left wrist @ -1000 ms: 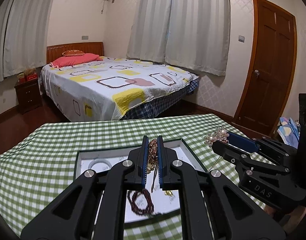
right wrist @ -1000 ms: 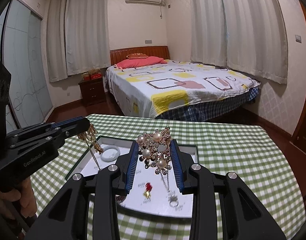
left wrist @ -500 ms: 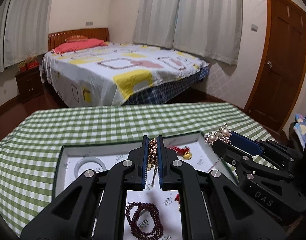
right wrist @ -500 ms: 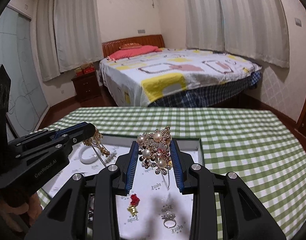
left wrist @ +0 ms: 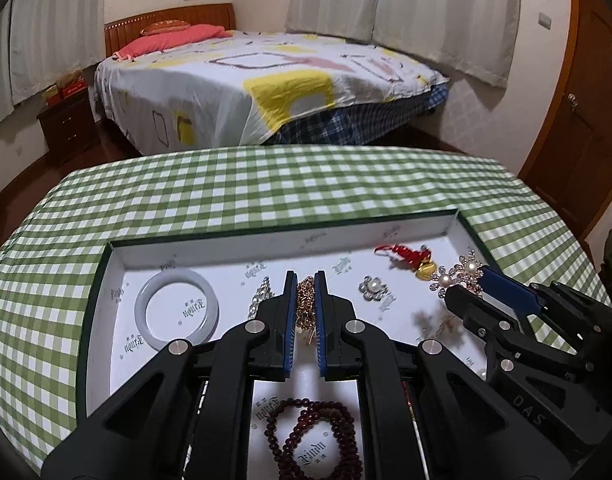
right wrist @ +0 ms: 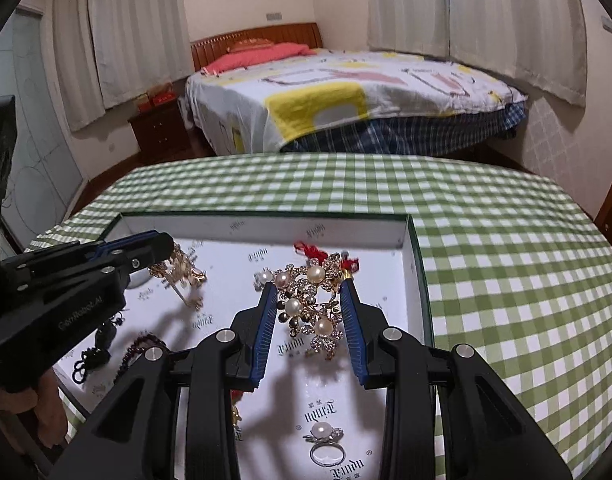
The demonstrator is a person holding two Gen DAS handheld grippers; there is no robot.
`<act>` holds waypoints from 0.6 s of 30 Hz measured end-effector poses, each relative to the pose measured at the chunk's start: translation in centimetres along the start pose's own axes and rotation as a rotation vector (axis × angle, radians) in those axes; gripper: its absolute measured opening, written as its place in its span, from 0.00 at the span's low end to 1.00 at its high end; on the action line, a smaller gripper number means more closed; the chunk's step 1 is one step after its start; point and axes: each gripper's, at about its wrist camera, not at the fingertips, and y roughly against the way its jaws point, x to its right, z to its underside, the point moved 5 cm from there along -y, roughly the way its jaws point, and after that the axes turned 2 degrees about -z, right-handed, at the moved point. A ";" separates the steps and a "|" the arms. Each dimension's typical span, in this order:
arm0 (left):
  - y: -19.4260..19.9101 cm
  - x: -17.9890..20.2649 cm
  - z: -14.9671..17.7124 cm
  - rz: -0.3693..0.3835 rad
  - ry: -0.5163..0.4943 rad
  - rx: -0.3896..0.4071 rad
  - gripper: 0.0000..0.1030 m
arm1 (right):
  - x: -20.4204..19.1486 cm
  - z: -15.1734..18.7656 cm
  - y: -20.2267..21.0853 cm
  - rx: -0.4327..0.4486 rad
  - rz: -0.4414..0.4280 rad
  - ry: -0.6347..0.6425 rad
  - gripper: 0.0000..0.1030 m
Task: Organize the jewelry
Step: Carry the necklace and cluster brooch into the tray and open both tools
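My left gripper (left wrist: pixel 305 284) is shut on a gold chain piece (left wrist: pixel 305 304) and holds it just above the white jewelry tray (left wrist: pixel 274 236). My right gripper (right wrist: pixel 307 292) is shut on a gold pearl brooch (right wrist: pixel 309 300) low over the tray's right side (right wrist: pixel 409 248). In the right wrist view the left gripper (right wrist: pixel 162 246) shows with the gold chain (right wrist: pixel 182 276) hanging from it. In the left wrist view the right gripper (left wrist: pixel 471 286) shows with the brooch (left wrist: pixel 459 274).
In the tray lie a white jade bangle (left wrist: pixel 176 310), a dark red bead bracelet (left wrist: pixel 317 436), a red-and-gold charm (left wrist: pixel 411 258), a small pearl piece (left wrist: pixel 371 288) and a pearl ring (right wrist: pixel 323 442). The tray sits on a green checked tablecloth (left wrist: pixel 266 184). A bed (left wrist: pixel 266 80) stands beyond.
Both grippers have moved forward and down over the tray, still holding their pieces. The tray fills more of both views.
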 end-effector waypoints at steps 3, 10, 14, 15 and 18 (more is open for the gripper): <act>-0.5 -0.1 0.4 -0.006 0.000 -0.029 0.09 | 0.0 0.2 -0.6 -0.023 0.008 -0.001 0.32; -1.2 -0.1 0.7 -0.019 -0.014 -0.057 0.09 | 0.1 0.3 -1.6 -0.055 0.017 0.001 0.32; -1.7 0.0 1.0 -0.018 -0.017 -0.077 0.09 | 0.0 0.4 -2.2 -0.073 0.017 -0.003 0.32; -1.9 0.0 1.1 -0.016 -0.018 -0.082 0.09 | 0.0 0.4 -2.3 -0.078 0.017 -0.003 0.32; -1.9 -0.2 1.0 -0.024 -0.015 -0.078 0.16 | -0.1 0.4 -2.6 -0.092 0.016 -0.006 0.33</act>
